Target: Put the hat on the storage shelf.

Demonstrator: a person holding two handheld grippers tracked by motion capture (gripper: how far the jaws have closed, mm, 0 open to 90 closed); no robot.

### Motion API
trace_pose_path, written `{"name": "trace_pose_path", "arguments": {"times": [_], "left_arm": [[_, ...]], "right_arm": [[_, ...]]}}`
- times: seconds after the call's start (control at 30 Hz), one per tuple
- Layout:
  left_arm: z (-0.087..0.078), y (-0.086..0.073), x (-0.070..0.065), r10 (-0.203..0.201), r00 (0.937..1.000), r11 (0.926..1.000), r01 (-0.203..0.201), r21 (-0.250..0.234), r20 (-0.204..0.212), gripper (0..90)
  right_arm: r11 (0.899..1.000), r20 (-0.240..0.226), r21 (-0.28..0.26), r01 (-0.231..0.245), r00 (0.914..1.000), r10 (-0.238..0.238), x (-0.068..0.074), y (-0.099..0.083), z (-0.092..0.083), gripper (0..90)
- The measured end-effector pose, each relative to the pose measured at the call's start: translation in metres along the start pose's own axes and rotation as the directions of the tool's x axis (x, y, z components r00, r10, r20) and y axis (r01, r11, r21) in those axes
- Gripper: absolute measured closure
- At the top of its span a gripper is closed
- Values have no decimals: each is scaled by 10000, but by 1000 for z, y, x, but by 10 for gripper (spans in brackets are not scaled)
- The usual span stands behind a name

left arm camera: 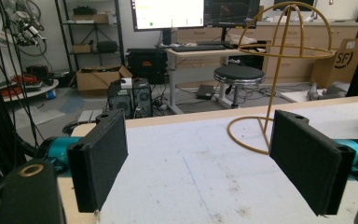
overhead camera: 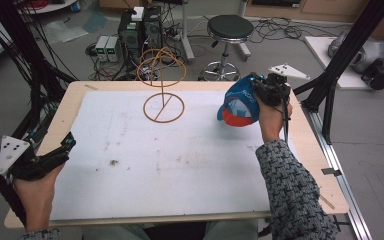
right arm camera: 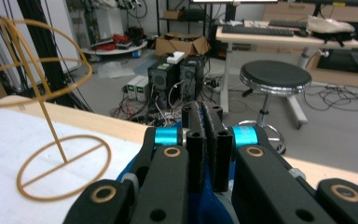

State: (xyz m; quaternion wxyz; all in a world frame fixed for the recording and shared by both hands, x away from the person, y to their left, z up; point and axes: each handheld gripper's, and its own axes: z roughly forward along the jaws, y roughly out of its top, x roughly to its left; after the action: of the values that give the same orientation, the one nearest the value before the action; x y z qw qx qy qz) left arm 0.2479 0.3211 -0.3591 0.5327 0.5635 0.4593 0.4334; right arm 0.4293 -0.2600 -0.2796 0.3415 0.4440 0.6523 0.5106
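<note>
White table (overhead camera: pixel 130 165), wire hat stand (overhead camera: pixel 163 95) nearby

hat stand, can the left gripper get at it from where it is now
Probably yes: the left gripper is open, and bare table lies between it and the hat stand.

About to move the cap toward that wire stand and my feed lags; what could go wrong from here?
1. The right gripper pinches the blue cap by a small bite of fabric, so it could slip out mid-carry.
2. The wire hat stand looks light, and a nudge from the cap could tip it.
3. The left gripper is open near the table's left edge, too far to steady the stand.
</note>
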Motion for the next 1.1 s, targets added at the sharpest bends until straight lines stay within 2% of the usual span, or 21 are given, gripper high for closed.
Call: {"name": "trace_pose_path", "arguments": {"times": [0.27, 0.3, 0.7, 0.8, 0.87, 0.9, 1.0, 1.03, 1.07, 1.1], "left_arm": [[-1, 1, 1, -22, 10000, 10000, 22, -26, 8, 195], [-1, 1, 1, -42, 10000, 10000, 42, -51, -17, 195], [-2, 2, 2, -45, 10000, 9999, 44, -149, -12, 196], [-3, 3, 4, -87, 10000, 9998, 87, -181, -21, 196], [-3, 3, 5, -155, 9999, 9997, 155, -192, -15, 196], [-4, 3, 6, -199, 9998, 9995, 198, -227, -10, 197], [-5, 3, 7, -278, 9996, 9993, 278, -270, -20, 197], [-5, 3, 7, -290, 9996, 9992, 289, -261, -11, 197], [-5, 2, 7, -306, 9995, 9992, 306, -248, -1, 197], [-5, 2, 8, -334, 9994, 9991, 335, -270, 21, 197]], "right_arm": [[9996, -85, -274, 110, 9999, -112, 6, 23, 4, 883], [9994, -63, -321, 94, 9999, -96, 7, 30, 6, 883], [9975, 29, -680, 169, 9999, -168, 13, 62, 17, 883], [9962, -135, -865, 130, 9998, -142, 16, 75, 22, 883], [9952, -222, -975, 92, 9997, -114, 16, 78, 22, 883], [9920, -559, -1266, 16, 9984, -88, 16, 85, 22, 883], [9891, -632, -1474, 30, 9979, -125, 15, 93, 22, 883], [9869, -727, -1614, -45, 9973, -74, 14, 96, 22, 883], [9805, -1002, -1928, -381, 9948, 190, 11, 104, 22, 883], [9805, -1002, -1928, -381, 9948, 190, 11, 104, 22, 883]]}}
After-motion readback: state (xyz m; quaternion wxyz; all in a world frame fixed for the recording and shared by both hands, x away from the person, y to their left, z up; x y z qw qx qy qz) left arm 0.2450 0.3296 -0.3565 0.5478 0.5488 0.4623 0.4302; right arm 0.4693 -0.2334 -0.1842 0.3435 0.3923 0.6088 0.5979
